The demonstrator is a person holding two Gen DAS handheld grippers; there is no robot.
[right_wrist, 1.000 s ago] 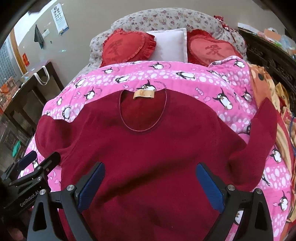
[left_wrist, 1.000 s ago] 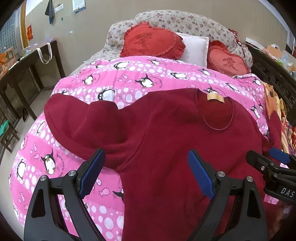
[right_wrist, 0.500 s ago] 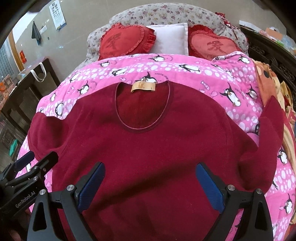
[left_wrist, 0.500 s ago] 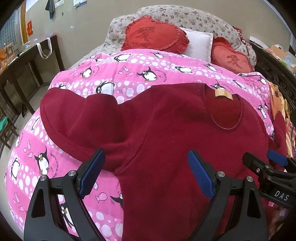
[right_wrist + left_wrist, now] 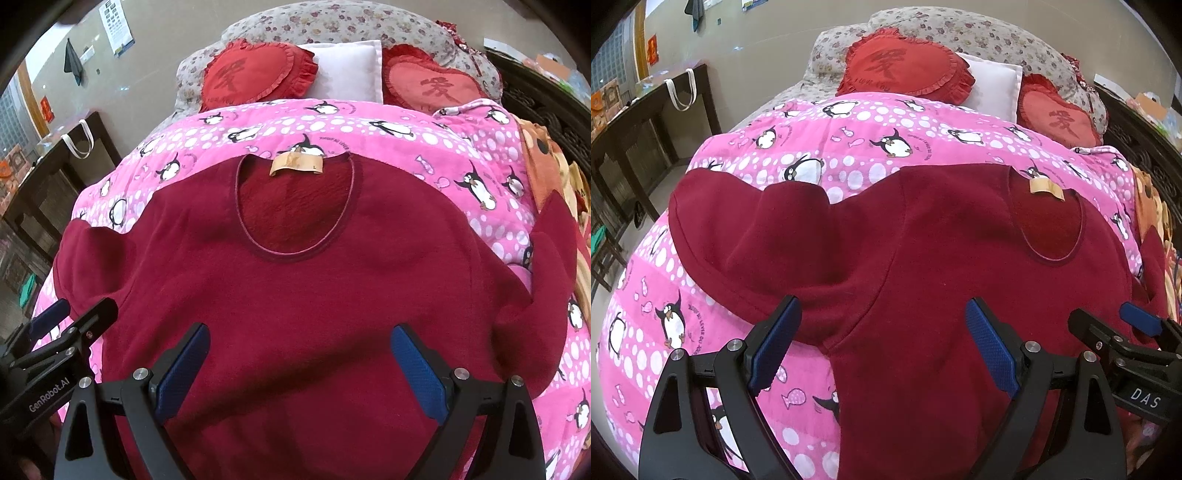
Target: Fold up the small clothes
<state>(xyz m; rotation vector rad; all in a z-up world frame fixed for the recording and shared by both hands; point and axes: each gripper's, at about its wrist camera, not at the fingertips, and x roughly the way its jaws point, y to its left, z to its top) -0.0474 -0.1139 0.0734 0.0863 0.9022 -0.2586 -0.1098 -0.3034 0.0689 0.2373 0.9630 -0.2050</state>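
A dark red fleece top lies spread flat on the bed, round neckline and tan label at the far end. Its left sleeve bends outward, and the right sleeve lies out to the right. My left gripper hovers open over the left armpit seam, nothing between its blue pads. My right gripper is open above the lower chest of the top. Each gripper shows at the edge of the other's view: the right gripper, the left gripper.
A pink penguin-print quilt covers the bed. Two red heart cushions and a white pillow sit at the headboard. A dark wooden table stands on the left, with carved dark furniture and orange patterned fabric on the right.
Both grippers have moved forward and lower over the top, which now fills more of each view. Both stay open and the top has not shifted.
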